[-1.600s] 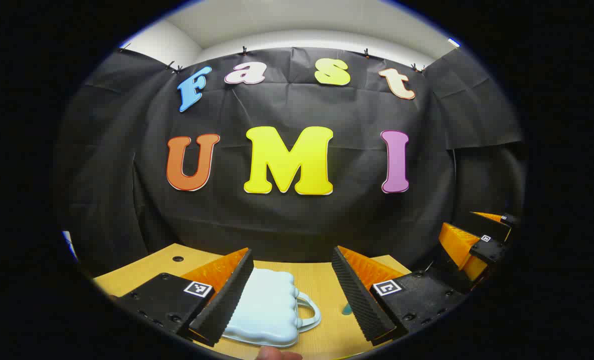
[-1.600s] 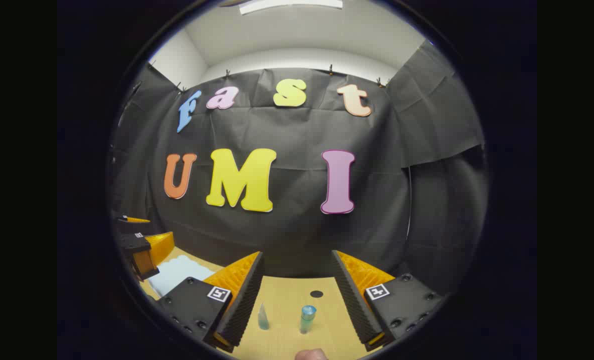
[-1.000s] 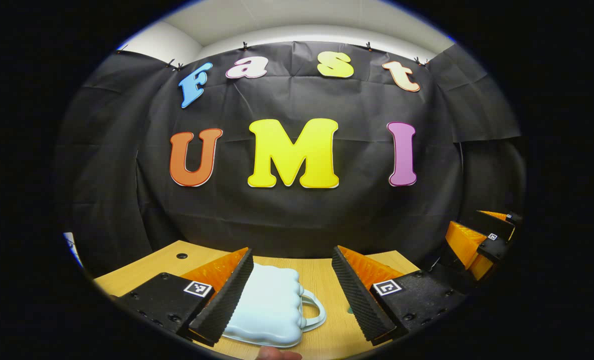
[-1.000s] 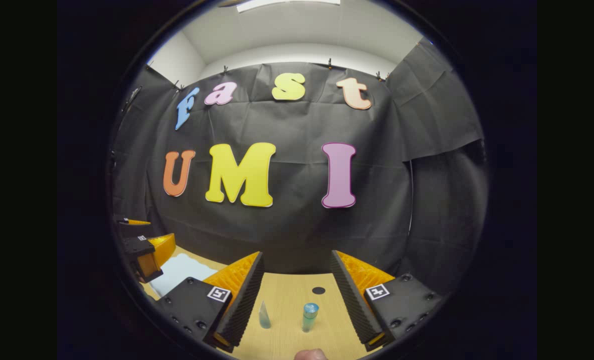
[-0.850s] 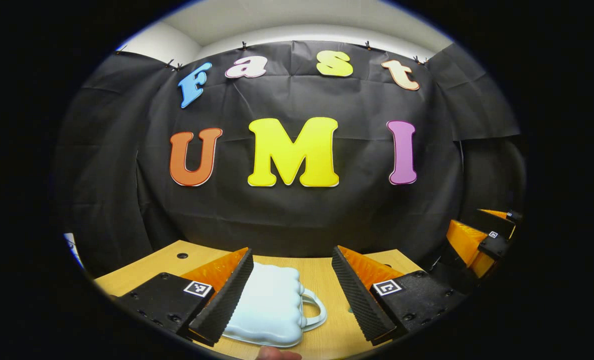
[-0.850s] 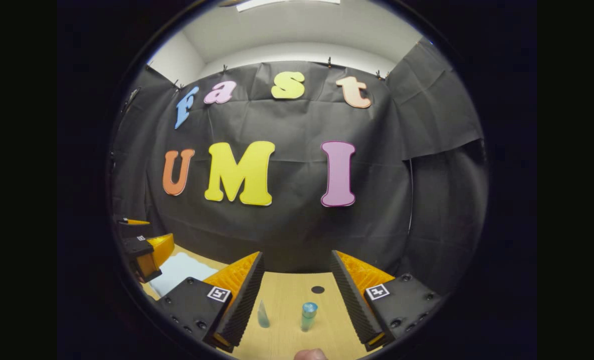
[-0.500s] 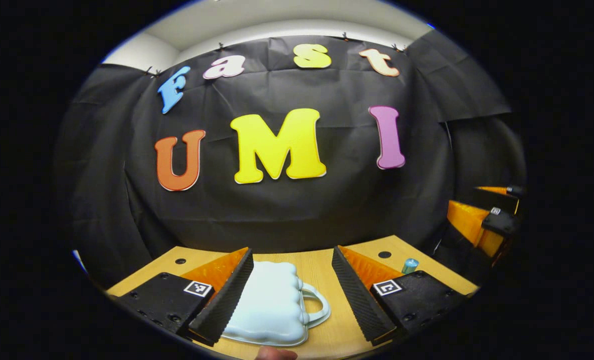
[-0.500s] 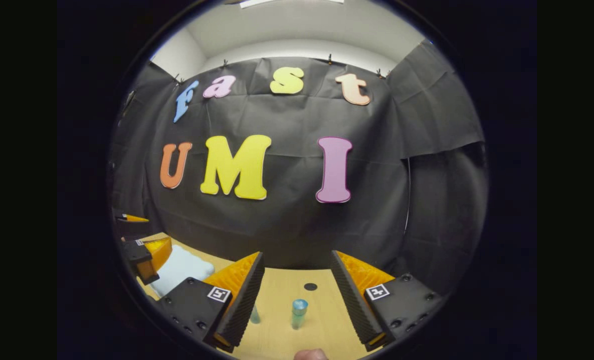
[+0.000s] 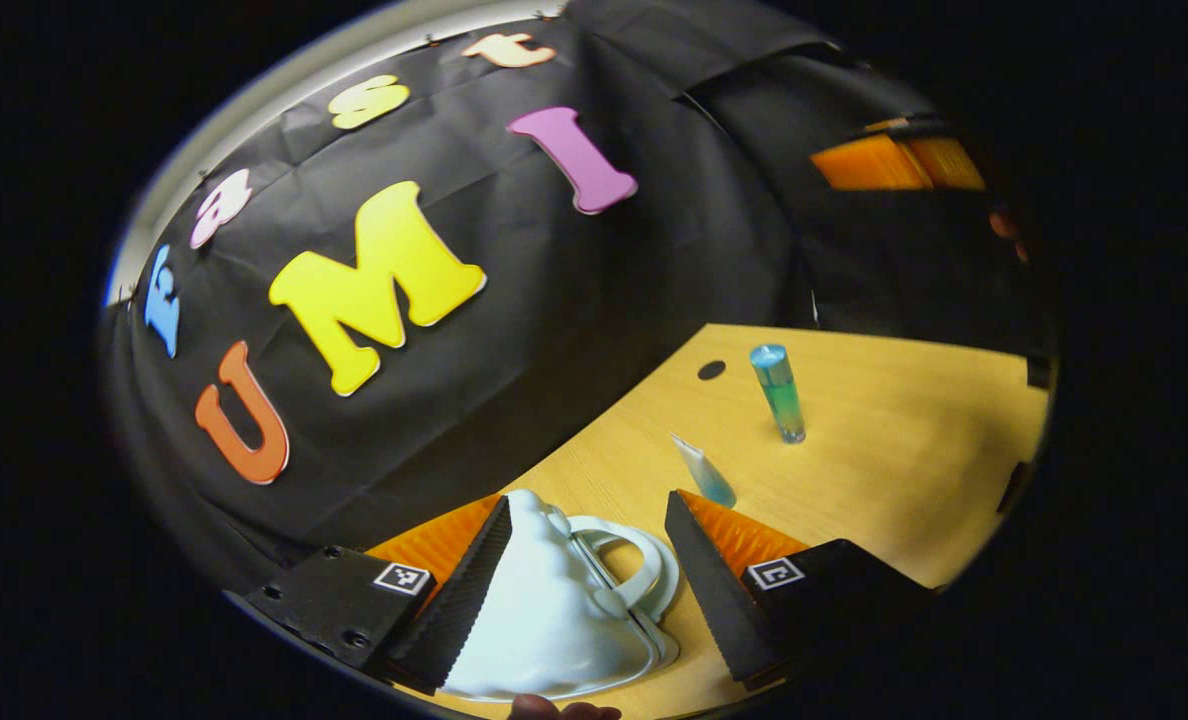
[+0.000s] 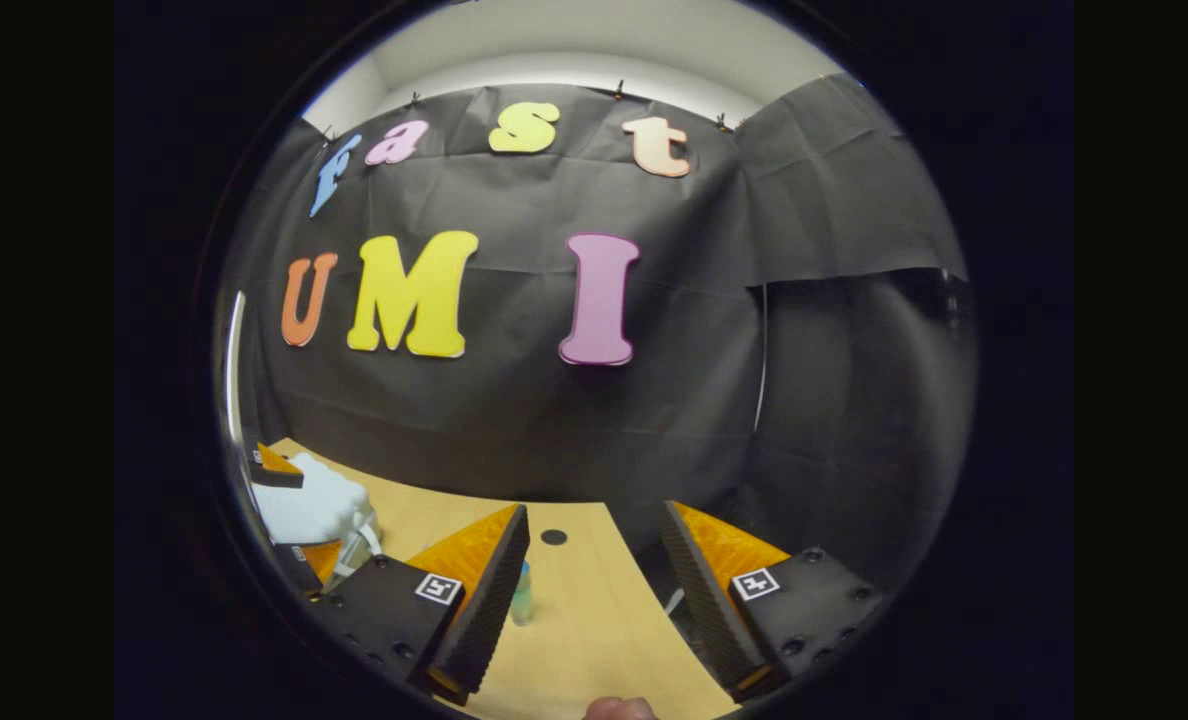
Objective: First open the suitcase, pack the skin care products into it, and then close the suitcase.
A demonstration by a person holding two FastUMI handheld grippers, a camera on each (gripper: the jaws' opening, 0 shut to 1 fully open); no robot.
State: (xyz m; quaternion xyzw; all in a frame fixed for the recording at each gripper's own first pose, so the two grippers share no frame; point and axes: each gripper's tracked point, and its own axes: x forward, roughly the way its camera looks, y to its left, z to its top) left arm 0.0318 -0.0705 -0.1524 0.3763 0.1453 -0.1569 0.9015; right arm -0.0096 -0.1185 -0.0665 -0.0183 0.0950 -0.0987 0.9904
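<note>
While my left gripper [image 9: 584, 590] straddles the closed suitcase [image 9: 544, 620], fingers spread, I'd pinch its lid edge squarely; my right gripper [image 10: 594, 590] waits open.

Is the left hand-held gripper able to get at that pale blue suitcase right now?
Probably yes: the left hand-held gripper is open with the suitcase lying closed between its fingers, nothing in between.

The suitcase [image 9: 544, 620] is lying on the table [image 9: 904, 470] near its left end, between the left gripper's [image 9: 579, 590] spread fingers. The tube [image 9: 706, 472] and the bottle [image 9: 779, 393] are standing upright to its right, toward the middle, the tube nearer the suitcase.
</note>
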